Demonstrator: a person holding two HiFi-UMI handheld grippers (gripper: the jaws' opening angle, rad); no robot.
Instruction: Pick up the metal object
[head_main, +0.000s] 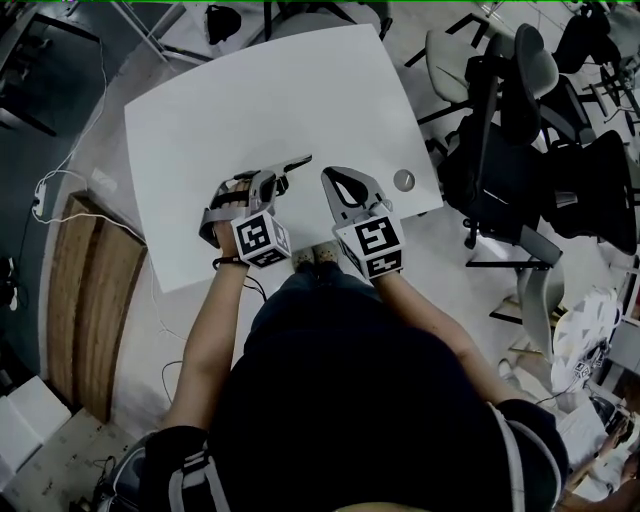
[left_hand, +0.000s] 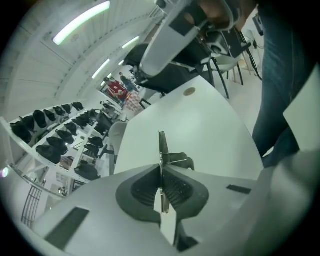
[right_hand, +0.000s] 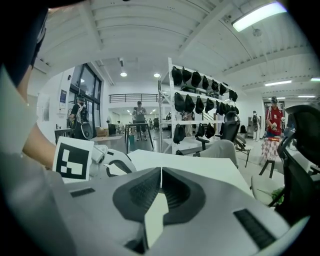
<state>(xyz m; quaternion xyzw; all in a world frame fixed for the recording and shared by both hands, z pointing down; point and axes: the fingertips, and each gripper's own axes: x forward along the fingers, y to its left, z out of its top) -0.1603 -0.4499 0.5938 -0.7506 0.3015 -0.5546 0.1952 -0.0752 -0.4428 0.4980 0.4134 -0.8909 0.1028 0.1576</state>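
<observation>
A thin flat metal object (head_main: 297, 162) sticks out from my left gripper (head_main: 281, 174) over the white table (head_main: 250, 90), near its front edge. In the left gripper view the metal object (left_hand: 162, 145) stands edge-on between the dark pads (left_hand: 177, 189), and the left gripper (left_hand: 161, 172) is shut on it. A small metal part of it juts to the right just past the jaws. My right gripper (head_main: 330, 178) lies just to the right of the left one, jaws together with nothing between them. In the right gripper view the right gripper (right_hand: 161, 172) points across the table.
A small round disc (head_main: 404, 180) is set in the table near its right corner. Black and grey office chairs (head_main: 520, 110) crowd the right side. A wooden board (head_main: 85, 300) lies on the floor at the left. Shelves of dark gear (right_hand: 195, 80) stand beyond.
</observation>
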